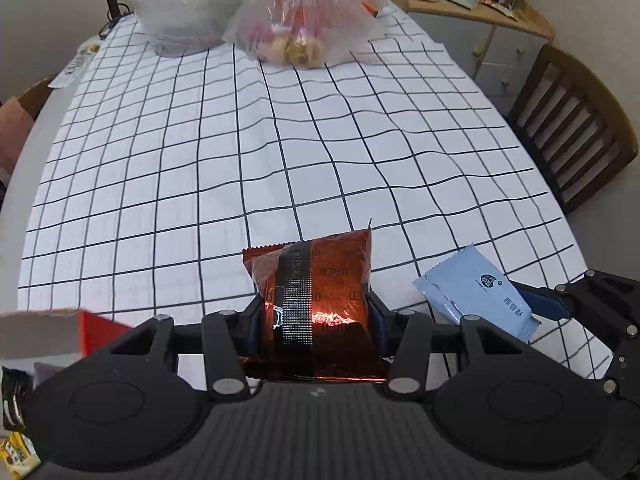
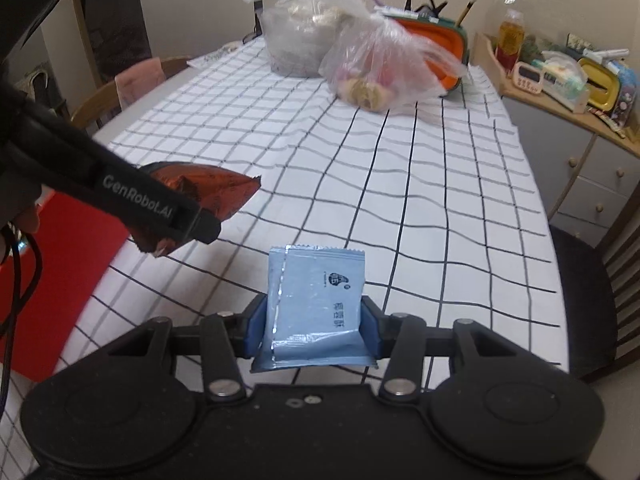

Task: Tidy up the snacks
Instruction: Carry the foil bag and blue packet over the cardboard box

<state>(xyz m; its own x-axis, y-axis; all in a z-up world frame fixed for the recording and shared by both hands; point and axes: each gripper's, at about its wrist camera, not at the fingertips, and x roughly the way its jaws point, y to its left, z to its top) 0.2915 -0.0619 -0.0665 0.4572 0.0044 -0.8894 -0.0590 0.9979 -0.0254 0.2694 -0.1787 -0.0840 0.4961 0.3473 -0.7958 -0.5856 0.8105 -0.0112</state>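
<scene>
In the left gripper point(image 1: 314, 316), red packet point(image 1: 316, 280) marked "OREO".

Two wrist fisheyes, close above checked tablecloth point(image 1: 320, 140), angled down, sharing far plastic bags point(image 2: 384, 64)

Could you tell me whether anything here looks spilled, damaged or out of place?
Nothing stands out. The left claw holds a red Oreo packet, the right claw a pale blue snack packet, both intact; the checked tablecloth is only rippled.

Yellow packet point(image 1: 16, 454) cut off by frame edge
</scene>
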